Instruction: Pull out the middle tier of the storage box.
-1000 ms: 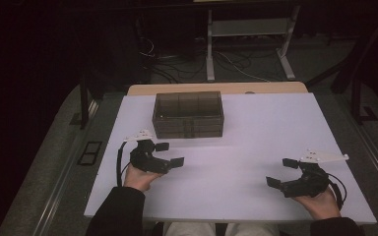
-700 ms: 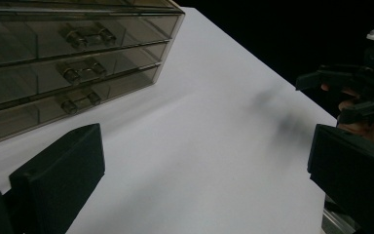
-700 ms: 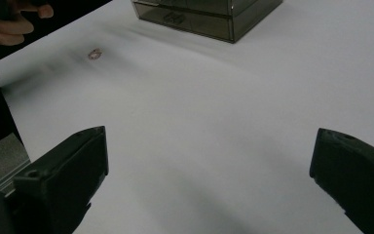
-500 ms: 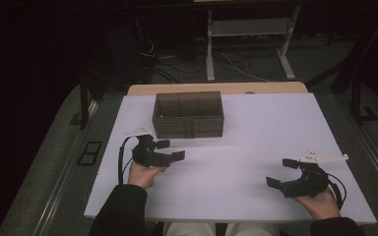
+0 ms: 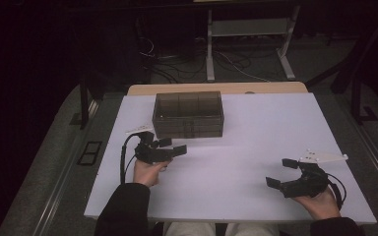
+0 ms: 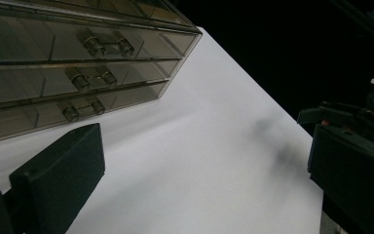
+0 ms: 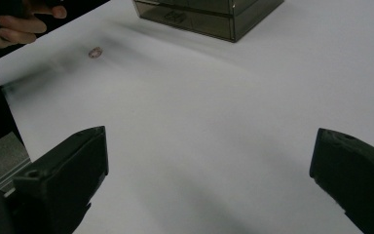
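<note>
High view: left hand-held gripper [image 5: 170, 147] at centre-left, jaws spread and empty, just below the smoky clear drawer box [image 5: 188, 114] in the upper middle of the white surface [image 5: 256, 128]; right hand-held gripper [image 5: 281, 173] lower right, also released, nothing between its jaws, well apart from the box; left gripper view adds what the high view lacks: three stacked drawer fronts w/ clear handles [image 6: 91, 76] at upper left; right gripper view shows a small ring-like object [image 7: 95, 52], too small to identify, on the surface upper left, near the person's other hand [image 7: 17, 22].
</note>
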